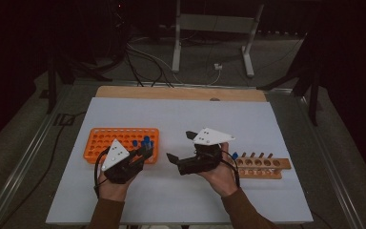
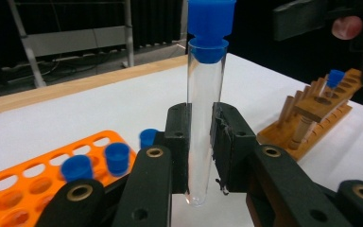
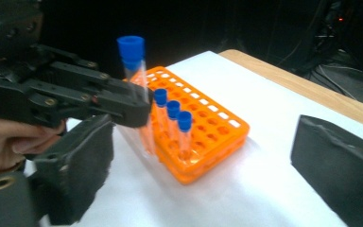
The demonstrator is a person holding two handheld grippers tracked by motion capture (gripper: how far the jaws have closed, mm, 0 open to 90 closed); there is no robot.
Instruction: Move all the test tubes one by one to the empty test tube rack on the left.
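Nearest to us in the high view are our two forearms in brown sleeves, coming in from the bottom edge over the white table (image 1: pixel 181 119). On the left, our left gripper (image 1: pixel 146 151) has its jaws shut on a clear glass tube (image 2: pixel 203 123) with a blue stopper. In the left gripper view the tube stands upright between the two black pads, which press on its lower half, its rounded bottom hanging free below them and above the white surface. The tube sits just at the near right corner of the orange rack (image 1: pixel 102 141), beside it and not in a hole. Three more blue-stoppered tubes (image 3: pixel 172 127) stand in a row in that corner of the rack, as the right gripper view shows.

Moving right, our right gripper (image 1: pixel 181 145) rests near the middle of the table with its jaws spread wide and nothing between them; in its own view the two black pads stand far apart, framing the rack. Farther right lies the wooden rack (image 1: pixel 262 168), touching our right hand, with one blue-stoppered tube (image 2: pixel 333 80) standing in its near end.
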